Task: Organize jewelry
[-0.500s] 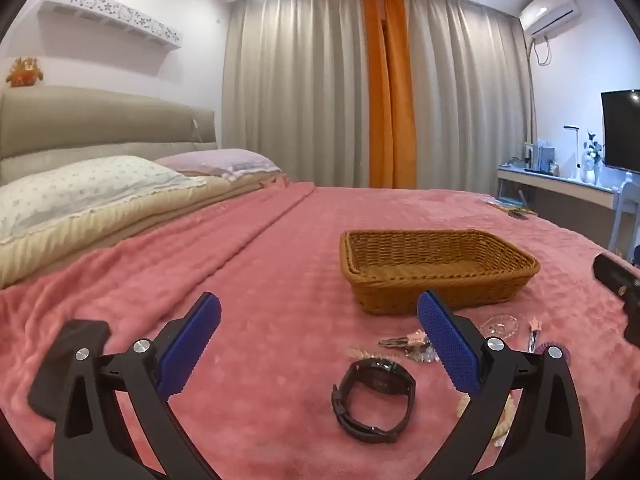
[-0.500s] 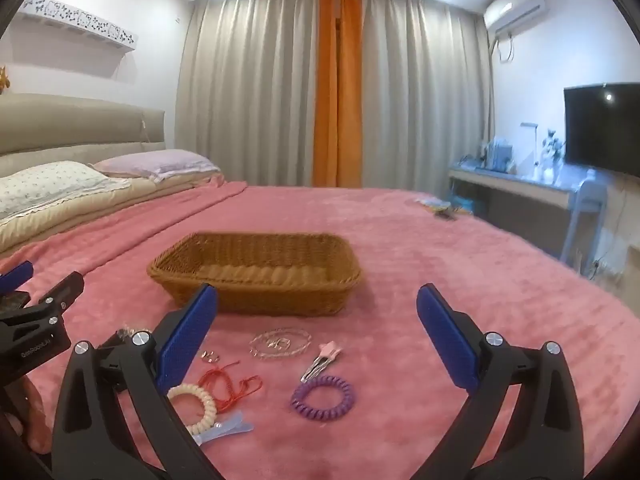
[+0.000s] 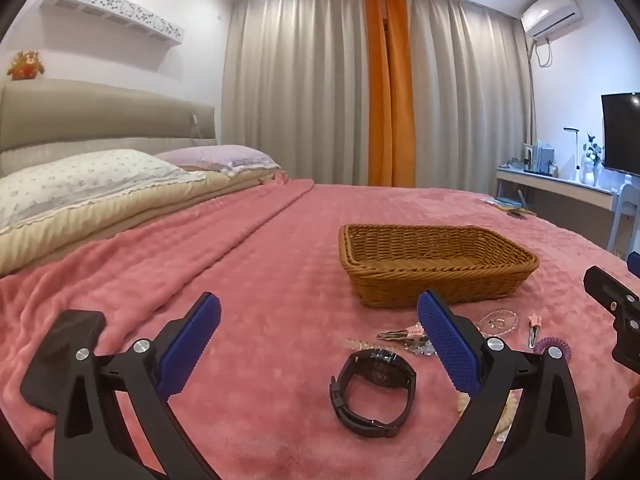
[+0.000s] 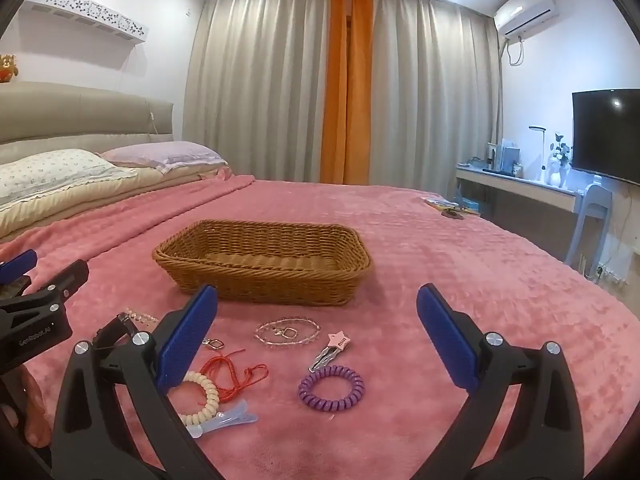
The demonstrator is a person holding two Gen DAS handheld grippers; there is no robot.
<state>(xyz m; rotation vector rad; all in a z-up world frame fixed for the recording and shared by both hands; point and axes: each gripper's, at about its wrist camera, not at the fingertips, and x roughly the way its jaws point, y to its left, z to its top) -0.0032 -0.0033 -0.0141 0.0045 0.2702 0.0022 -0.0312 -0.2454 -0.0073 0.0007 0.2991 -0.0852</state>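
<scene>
A wicker basket (image 3: 436,264) (image 4: 264,260) stands empty on the pink bedspread. In front of it lie a black watch (image 3: 374,392), a clear bead bracelet (image 4: 287,332), a star hair clip (image 4: 330,350), a purple coil hair tie (image 4: 331,388), a red cord (image 4: 236,374), a cream coil tie (image 4: 202,398) and a blue clip (image 4: 224,420). My left gripper (image 3: 318,334) is open above the bed, the watch between its fingers. My right gripper (image 4: 316,326) is open over the small items.
Pillows (image 3: 88,184) and a headboard are at the left. A desk (image 4: 516,188), a chair (image 4: 592,216) and a TV (image 4: 606,134) stand past the bed's right edge. Small items (image 4: 450,208) lie at the far bed edge. Curtains hang behind.
Both views shifted very slightly; both grippers stay open and the items on the bed have not moved.
</scene>
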